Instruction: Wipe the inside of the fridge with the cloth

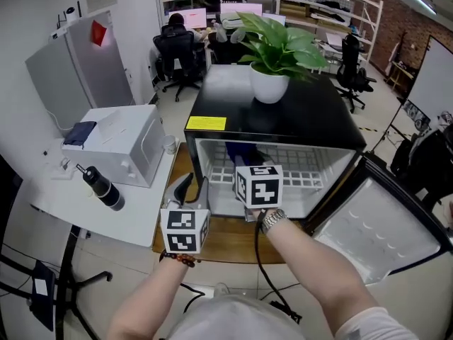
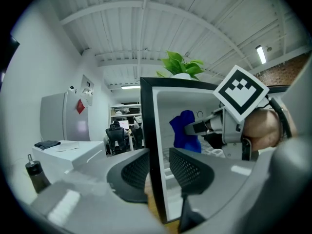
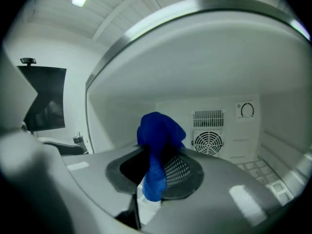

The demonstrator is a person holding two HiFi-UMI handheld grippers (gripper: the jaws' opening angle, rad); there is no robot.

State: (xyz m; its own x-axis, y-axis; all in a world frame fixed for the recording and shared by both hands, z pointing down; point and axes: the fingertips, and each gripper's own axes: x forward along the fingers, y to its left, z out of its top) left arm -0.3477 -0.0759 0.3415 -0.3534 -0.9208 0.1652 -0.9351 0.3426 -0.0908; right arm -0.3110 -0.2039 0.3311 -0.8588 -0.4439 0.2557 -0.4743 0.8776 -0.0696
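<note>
While the fridge stands open on the wooden tabletop, its door lying wide to the right, the right gripper reaches into the white compartment. Its fingers are closed on the blue cloth, which bunches up above the pads and hangs down between them. The cloth is held up in the air inside the fridge, in front of the back wall with its round fan grille and dial, and apart from that wall. The left gripper is at the fridge's left front edge. Its fingers are closed onto the wall there, one pad outside and one inside. A potted plant sits on the fridge's black top.
</note>
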